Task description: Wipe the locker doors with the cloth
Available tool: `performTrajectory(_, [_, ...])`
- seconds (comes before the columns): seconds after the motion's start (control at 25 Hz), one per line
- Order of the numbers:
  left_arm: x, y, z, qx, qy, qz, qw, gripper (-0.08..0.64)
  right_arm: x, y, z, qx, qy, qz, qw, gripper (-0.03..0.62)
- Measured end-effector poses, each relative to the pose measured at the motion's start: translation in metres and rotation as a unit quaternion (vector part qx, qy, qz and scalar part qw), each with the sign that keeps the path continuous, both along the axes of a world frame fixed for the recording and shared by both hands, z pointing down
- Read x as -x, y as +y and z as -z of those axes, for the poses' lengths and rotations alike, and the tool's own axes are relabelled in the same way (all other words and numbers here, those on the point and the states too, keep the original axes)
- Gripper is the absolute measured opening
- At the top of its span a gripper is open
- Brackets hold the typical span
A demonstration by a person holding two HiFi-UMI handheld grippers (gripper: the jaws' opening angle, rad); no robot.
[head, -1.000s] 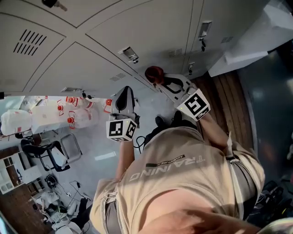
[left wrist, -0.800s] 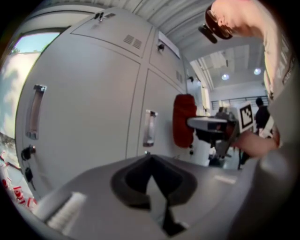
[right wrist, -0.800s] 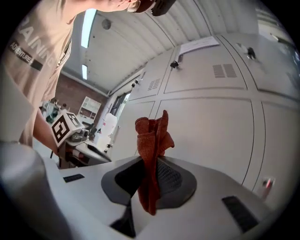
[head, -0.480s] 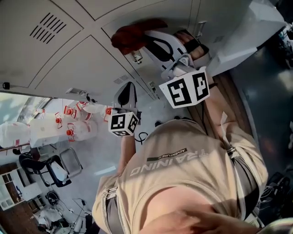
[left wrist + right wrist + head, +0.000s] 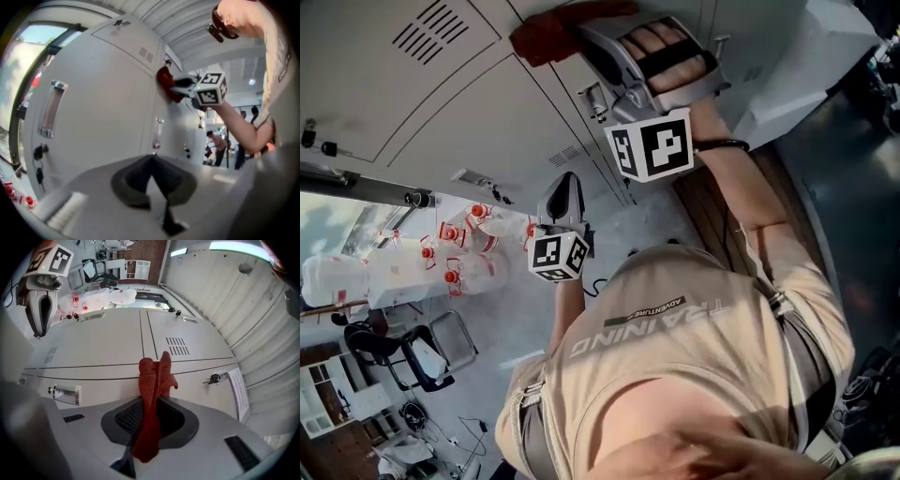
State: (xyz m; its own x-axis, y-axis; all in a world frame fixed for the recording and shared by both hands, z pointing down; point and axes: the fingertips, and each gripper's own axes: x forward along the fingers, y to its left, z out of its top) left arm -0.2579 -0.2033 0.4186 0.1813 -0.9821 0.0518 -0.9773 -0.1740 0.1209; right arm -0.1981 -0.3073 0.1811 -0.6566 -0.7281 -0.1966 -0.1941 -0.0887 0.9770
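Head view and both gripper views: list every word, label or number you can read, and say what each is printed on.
"TRAINING": on the person's shirt, upside down in the head view.
"ADVENTURE": smaller print on the same shirt, just legible.
Paper notice on a locker door: print too small to read.

1. The red coarse-weave cloth (image 5: 151, 380) looks rough and matt.
2. The pale grey painted-metal locker doors (image 5: 103, 343) are smooth with a faint sheen.
3. The bright metal pull handle (image 5: 65, 393) is glossy.
4. The brown wooden plank floor (image 5: 703, 202) looks matt.
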Motion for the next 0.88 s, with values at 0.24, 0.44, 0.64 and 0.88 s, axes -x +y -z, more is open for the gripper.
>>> performTrajectory(0.24, [0.002, 0.006, -0.016, 0.019, 0.014, -0.009, 0.9997, 0.005, 0.002, -0.006, -0.064, 0.053, 0.030, -0.001, 0.998, 0.052])
performTrajectory(0.44, [0.001, 0.010, -0.023, 0.028, 0.023, -0.012, 0.9993, 0.005, -0.001, -0.004, -0.138, 0.130, 0.068, 0.000, 0.989, 0.052])
performTrajectory(0.64, [-0.003, 0.012, -0.026, 0.033, 0.020, -0.022, 0.9990, 0.005, -0.003, -0.006, -0.237, 0.211, 0.121, -0.011, 0.970, 0.052])
performTrajectory(0.88, [-0.004, 0.019, -0.027, 0.041, 0.016, -0.020, 0.9988, 0.005, -0.002, -0.007, -0.366, 0.307, 0.196, -0.011, 0.931, 0.054])
